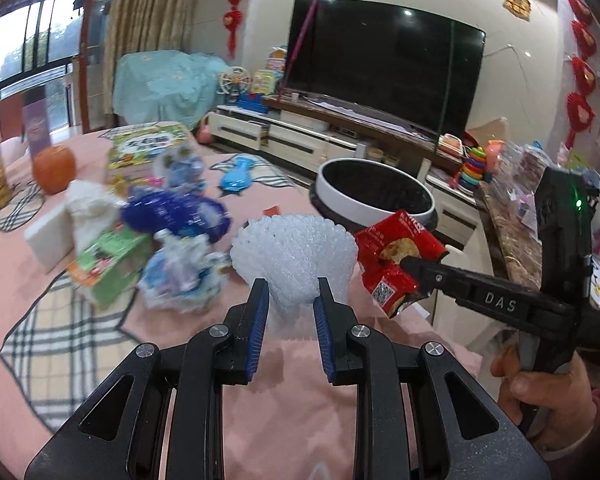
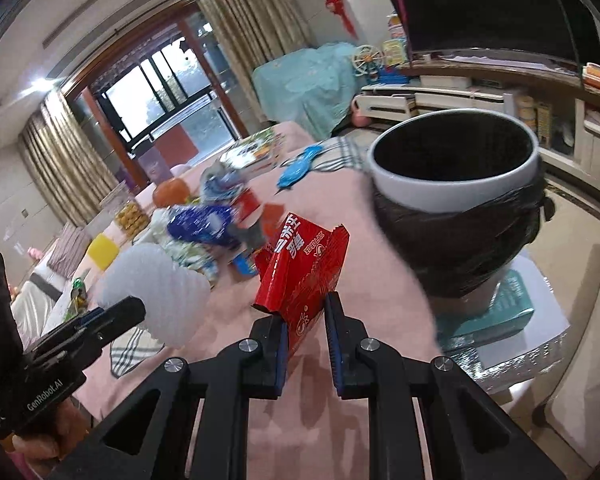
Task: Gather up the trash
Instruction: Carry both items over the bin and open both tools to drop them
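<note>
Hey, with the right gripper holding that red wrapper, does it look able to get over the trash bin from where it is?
Probably yes. The right gripper, shut on the red wrapper, sits near the bin. Only bare pink tablecloth lies between them, and the bin's mouth is open, though its rim stands higher.

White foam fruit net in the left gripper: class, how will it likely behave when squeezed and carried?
The foam net probably squashes easily: the left gripper pinches its base narrow while the top fans out. Its open mesh suggests it is very light and springy.
</note>
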{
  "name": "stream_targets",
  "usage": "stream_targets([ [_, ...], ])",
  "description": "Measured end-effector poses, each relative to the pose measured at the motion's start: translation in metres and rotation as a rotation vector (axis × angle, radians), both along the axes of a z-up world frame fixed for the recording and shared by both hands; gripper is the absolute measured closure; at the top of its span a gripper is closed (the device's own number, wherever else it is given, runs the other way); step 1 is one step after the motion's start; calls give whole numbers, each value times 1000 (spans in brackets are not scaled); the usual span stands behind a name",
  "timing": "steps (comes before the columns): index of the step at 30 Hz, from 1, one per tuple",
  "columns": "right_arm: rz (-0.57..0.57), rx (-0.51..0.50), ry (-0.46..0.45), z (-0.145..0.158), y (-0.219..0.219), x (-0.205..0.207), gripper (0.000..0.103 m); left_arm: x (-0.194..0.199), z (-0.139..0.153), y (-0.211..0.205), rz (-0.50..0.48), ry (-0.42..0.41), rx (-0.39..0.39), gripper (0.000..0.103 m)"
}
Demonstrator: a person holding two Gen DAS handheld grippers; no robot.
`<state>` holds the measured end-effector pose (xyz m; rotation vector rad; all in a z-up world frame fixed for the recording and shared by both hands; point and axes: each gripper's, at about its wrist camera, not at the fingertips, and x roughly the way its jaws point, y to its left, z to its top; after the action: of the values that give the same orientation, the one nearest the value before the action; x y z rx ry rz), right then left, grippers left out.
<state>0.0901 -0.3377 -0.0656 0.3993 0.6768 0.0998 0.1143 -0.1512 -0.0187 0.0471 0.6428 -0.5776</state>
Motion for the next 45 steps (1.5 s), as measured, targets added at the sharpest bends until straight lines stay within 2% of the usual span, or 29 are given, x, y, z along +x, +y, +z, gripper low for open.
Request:
stream_targets([
  [13,-92,-26,0,16,-53,10,86,32,9,-68,-88,6,27,81],
  [24,-158,-40,-4,29,-97,34,86,67,16,-119,-115,21,47,81],
  [35,-187,-45,63,24,-136,76,86,122,11,-157,-87,115,53,81],
  [45,-184,-28,116,17,-156,94,86,145,5,-186,-105,155,66,80],
])
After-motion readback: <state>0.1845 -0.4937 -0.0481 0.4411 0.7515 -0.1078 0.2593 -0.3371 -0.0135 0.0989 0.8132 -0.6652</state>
